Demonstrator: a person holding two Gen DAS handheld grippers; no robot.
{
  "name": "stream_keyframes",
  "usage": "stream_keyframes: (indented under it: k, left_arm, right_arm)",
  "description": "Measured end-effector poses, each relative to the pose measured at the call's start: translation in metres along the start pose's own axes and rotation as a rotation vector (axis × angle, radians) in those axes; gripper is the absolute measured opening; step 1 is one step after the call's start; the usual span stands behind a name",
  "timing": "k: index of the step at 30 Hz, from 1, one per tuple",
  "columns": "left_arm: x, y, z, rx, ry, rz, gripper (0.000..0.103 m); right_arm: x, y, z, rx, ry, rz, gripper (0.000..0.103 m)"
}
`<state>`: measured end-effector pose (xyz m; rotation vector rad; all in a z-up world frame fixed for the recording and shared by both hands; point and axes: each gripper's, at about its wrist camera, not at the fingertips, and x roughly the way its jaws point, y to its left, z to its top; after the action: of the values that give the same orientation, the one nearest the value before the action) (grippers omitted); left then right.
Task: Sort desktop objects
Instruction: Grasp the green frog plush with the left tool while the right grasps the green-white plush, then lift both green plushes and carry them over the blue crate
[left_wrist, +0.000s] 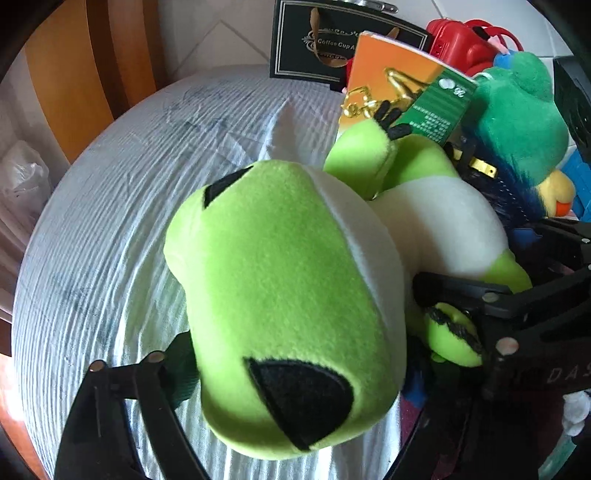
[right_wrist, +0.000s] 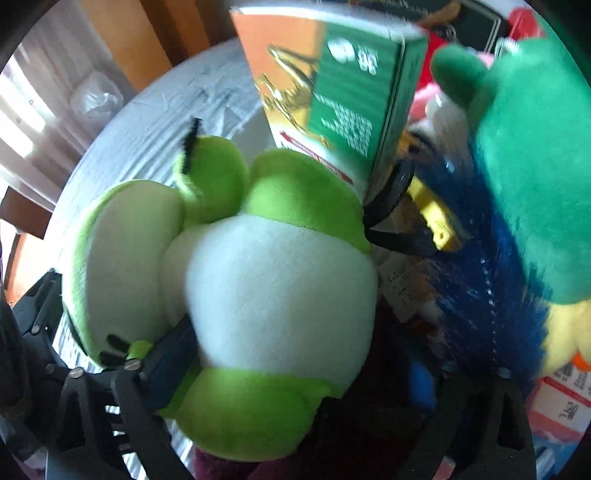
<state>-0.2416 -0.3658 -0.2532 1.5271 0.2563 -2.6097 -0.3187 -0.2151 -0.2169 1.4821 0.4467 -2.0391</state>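
A lime-green and white plush frog (left_wrist: 280, 280) fills both views. In the left wrist view its head sits between my left gripper's fingers (left_wrist: 122, 398), which press against it. In the right wrist view its white belly (right_wrist: 273, 295) sits between my right gripper's fingers (right_wrist: 147, 391), which close on its body. The right gripper also shows in the left wrist view (left_wrist: 491, 325), gripping the frog's leg end. An orange and green box (left_wrist: 402, 88) stands behind the frog, also in the right wrist view (right_wrist: 332, 92).
A dark green and blue plush toy (left_wrist: 517, 122) lies to the right, also in the right wrist view (right_wrist: 524, 184). A black "Coffee Cup" box (left_wrist: 332, 44) and a red case (left_wrist: 461, 40) stand at the back. A pale ribbed cloth (left_wrist: 110, 221) covers the round table.
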Motion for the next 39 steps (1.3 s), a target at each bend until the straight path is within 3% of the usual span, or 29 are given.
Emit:
stream_keyframes:
  k: [4, 5, 9, 14, 17, 19, 24, 31, 39]
  left_arm:
    - [-0.025, -0.008, -0.002, 0.012, -0.053, 0.018, 0.074]
    - [-0.033, -0.011, -0.002, 0.023, -0.071, 0.029, 0.074]
    - [-0.063, -0.021, -0.007, 0.069, -0.117, 0.083, 0.074]
    - [-0.091, -0.015, -0.029, 0.042, -0.152, 0.102, 0.074]
    - [-0.117, -0.022, -0.032, 0.030, -0.214, 0.132, 0.074]
    - [-0.143, -0.021, -0.036, 0.014, -0.268, 0.135, 0.074]
    - [-0.193, -0.039, -0.019, 0.039, -0.411, 0.156, 0.074]
    - [-0.261, -0.115, -0.005, 0.121, -0.579, 0.089, 0.074]
    - [-0.299, -0.247, 0.006, 0.280, -0.705, -0.085, 0.074]
  right_arm:
    - [-0.032, 0.008, -0.013, -0.042, -0.106, -0.023, 0.071]
    - [-0.040, 0.010, -0.017, -0.052, -0.127, -0.013, 0.061]
    - [-0.059, 0.002, -0.028, -0.032, -0.145, 0.034, 0.057]
    - [-0.077, 0.012, -0.061, -0.037, -0.172, 0.091, 0.051]
    - [-0.097, 0.026, -0.074, -0.072, -0.234, 0.091, 0.050]
    - [-0.103, 0.044, -0.064, -0.088, -0.287, 0.107, 0.050]
    - [-0.175, 0.043, -0.079, -0.116, -0.436, 0.091, 0.050]
    - [-0.259, 0.022, -0.097, -0.077, -0.626, -0.024, 0.050]
    - [-0.351, -0.065, -0.176, 0.071, -0.775, -0.208, 0.050]
